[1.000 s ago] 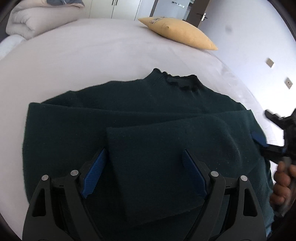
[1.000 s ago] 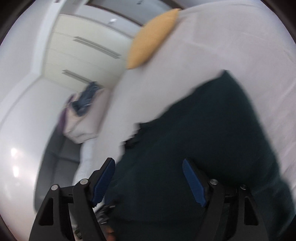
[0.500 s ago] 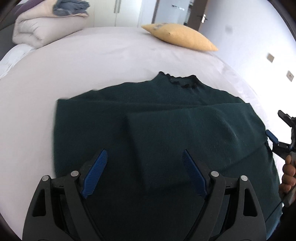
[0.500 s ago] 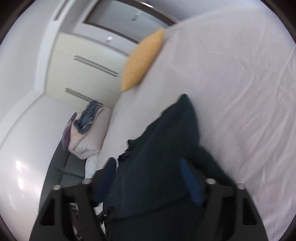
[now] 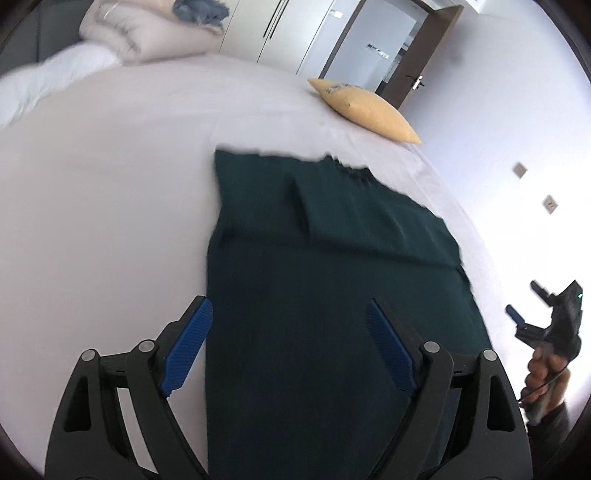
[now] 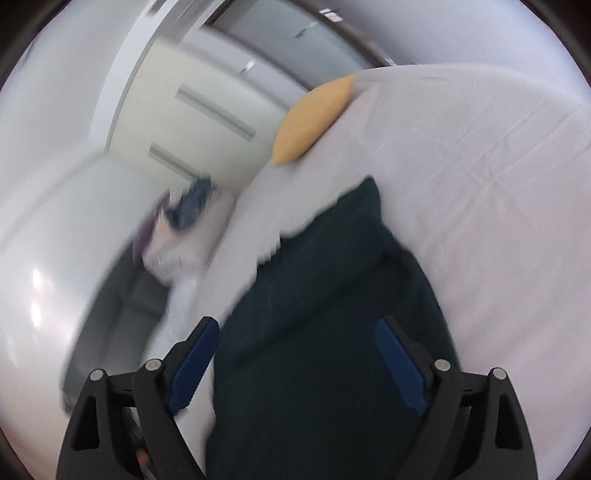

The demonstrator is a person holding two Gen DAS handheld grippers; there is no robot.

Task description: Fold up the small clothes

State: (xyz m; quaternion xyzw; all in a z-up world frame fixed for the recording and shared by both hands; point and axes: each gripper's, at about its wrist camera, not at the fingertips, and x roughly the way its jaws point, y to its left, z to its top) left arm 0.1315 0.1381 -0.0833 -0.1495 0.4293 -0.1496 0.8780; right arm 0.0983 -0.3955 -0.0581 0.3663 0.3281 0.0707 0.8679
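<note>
A dark green sweater (image 5: 332, 295) lies flat on the white bed, collar at the far end, with a sleeve folded across its upper part. My left gripper (image 5: 291, 347) is open and empty, above the sweater's near left part. My right gripper (image 6: 299, 363) is open and empty above the sweater (image 6: 332, 350), seen from its right side. The right gripper also shows in the left wrist view (image 5: 532, 314), off the sweater's right edge, held by a hand.
A yellow pillow (image 5: 365, 110) lies at the bed's far edge, also in the right wrist view (image 6: 314, 118). A folded beige duvet with blue clothes (image 5: 159, 33) sits far left. The white bed sheet (image 5: 92, 203) spreads left of the sweater. A wall stands at right.
Both grippers have pulled back and swung; the left view now faces the sweater from its lower left. The right gripper has moved away from the sweater's right edge. The sweater stays flat.
</note>
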